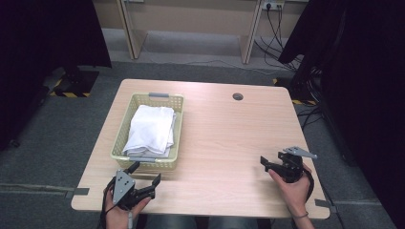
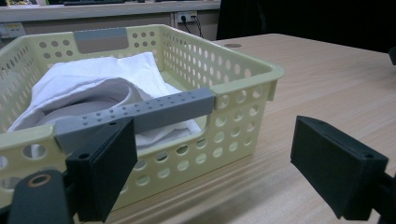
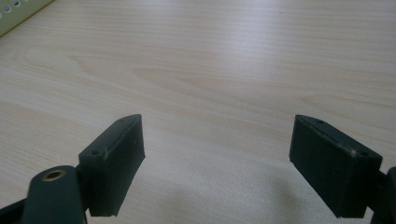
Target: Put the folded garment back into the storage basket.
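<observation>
My left tongs (image 1: 145, 174) gape wide just before the basket (image 1: 123, 138), my right tongs (image 1: 270, 163) wide and empty well right of it. I judge I'm approaching; next, reach for the white cloth (image 1: 152, 128) inside.

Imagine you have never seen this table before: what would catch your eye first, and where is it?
First, the pale yellow basket at the table's left, with white cloth folded inside it. Next, the left gripper just in front of the basket's near grey handle, fingers open. The right gripper, also open, sits over bare wood at the right.
</observation>
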A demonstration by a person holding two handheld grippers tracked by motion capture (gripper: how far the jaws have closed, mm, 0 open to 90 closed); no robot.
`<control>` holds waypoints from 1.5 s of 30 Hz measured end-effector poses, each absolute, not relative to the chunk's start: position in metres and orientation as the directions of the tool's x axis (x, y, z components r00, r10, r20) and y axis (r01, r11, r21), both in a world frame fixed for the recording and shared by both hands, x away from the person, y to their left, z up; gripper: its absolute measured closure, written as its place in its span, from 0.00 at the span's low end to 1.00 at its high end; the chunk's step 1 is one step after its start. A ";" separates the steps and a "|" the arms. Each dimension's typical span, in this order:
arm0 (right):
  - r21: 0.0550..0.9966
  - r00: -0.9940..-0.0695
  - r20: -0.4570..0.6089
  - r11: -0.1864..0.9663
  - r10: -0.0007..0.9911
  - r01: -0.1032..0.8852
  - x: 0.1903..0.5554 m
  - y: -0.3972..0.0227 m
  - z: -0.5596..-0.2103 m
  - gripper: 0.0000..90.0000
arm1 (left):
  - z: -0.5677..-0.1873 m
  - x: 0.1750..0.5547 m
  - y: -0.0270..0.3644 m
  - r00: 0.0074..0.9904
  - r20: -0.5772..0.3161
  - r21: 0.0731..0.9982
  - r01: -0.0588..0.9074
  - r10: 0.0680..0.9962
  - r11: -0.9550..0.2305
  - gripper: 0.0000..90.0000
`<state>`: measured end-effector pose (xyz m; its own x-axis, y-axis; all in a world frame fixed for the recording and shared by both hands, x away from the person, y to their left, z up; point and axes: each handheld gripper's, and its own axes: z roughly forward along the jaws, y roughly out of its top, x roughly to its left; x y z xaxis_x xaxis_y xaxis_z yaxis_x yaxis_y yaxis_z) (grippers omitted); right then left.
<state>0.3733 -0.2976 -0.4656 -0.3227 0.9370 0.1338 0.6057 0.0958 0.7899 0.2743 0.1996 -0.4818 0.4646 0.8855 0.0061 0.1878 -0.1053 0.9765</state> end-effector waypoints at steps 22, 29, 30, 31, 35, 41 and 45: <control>0.785 -0.310 0.135 0.089 0.941 0.613 0.367 -0.304 -0.475 0.20 | -0.482 0.274 0.200 0.464 0.005 0.977 0.189 0.886 -0.104 0.16; 0.786 -0.310 0.130 0.093 0.942 0.611 0.366 -0.305 -0.476 0.20 | -0.482 0.274 0.200 0.463 0.007 0.976 0.188 0.886 -0.106 0.16; 0.786 -0.310 0.131 0.092 0.942 0.611 0.366 -0.305 -0.476 0.20 | -0.482 0.274 0.199 0.463 0.007 0.976 0.189 0.886 -0.106 0.16; 0.786 -0.309 0.132 0.090 0.942 0.612 0.366 -0.305 -0.476 0.20 | -0.482 0.275 0.199 0.463 0.006 0.976 0.190 0.886 -0.106 0.16; 0.785 -0.310 0.130 0.094 0.942 0.613 0.366 -0.305 -0.476 0.20 | -0.482 0.275 0.199 0.463 0.006 0.976 0.191 0.886 -0.107 0.15; 0.785 -0.305 0.138 0.083 0.942 0.614 0.366 -0.305 -0.476 0.19 | -0.482 0.275 0.199 0.461 0.005 0.976 0.191 0.887 -0.105 0.15; 0.789 -0.303 0.137 0.082 0.943 0.610 0.365 -0.305 -0.476 0.19 | -0.482 0.275 0.199 0.463 0.006 0.976 0.190 0.887 -0.106 0.16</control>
<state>0.3650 -0.3050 -0.4757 -0.3031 0.9431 0.1367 0.6096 0.0816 0.7885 0.2746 0.1994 -0.4818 0.4626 0.8866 0.0059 0.1901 -0.1056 0.9761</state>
